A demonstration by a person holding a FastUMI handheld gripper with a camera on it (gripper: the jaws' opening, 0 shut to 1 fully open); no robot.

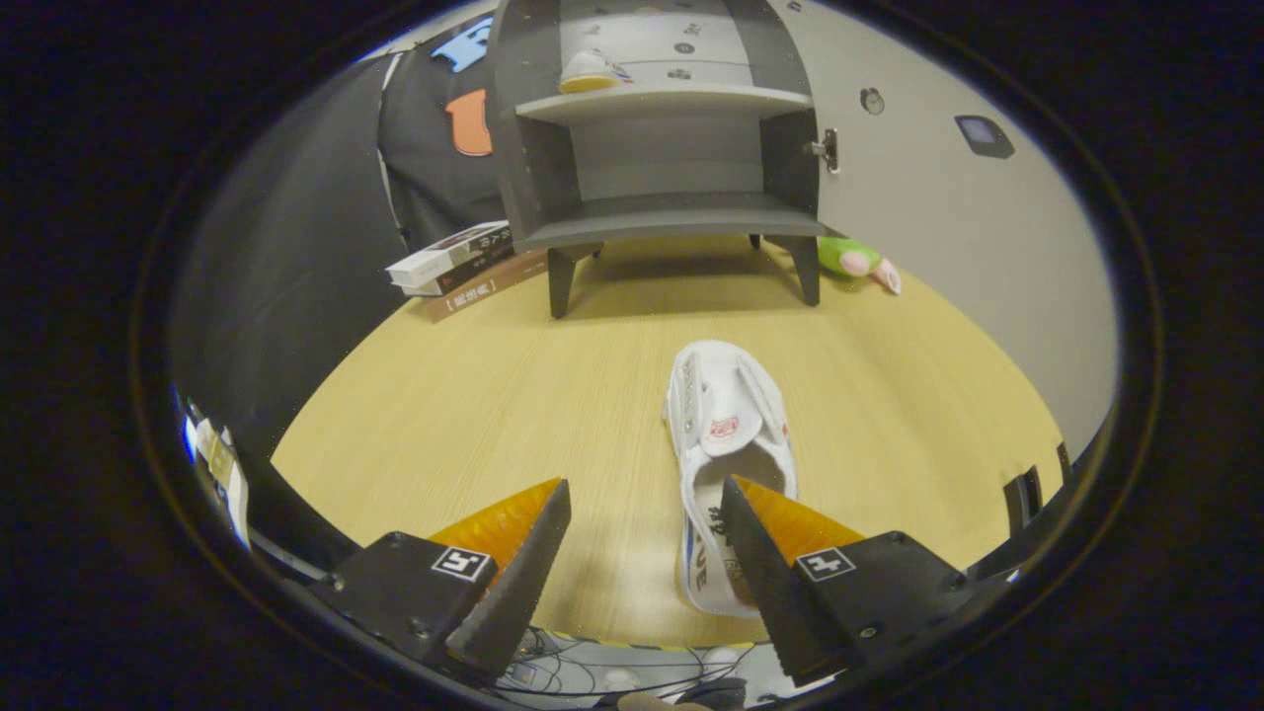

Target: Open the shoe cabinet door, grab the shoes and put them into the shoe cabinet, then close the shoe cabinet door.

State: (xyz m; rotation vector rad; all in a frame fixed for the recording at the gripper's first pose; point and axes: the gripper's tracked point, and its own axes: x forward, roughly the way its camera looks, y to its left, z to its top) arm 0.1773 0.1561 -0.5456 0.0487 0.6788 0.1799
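Observation:
A small grey shoe cabinet stands on legs at the far end of the wooden table, its door swung wide open to the right. One white shoe with a yellow sole rests on its upper shelf. The lower shelf is bare. A second white shoe lies on the table with its toe toward the cabinet and its heel end by my right finger, which hangs over the shoe's opening. My gripper is open and holds nothing.
A stack of books lies left of the cabinet's legs. A green and pink plush toy sits right of the cabinet, under the open door. Cables lie below the table's near edge.

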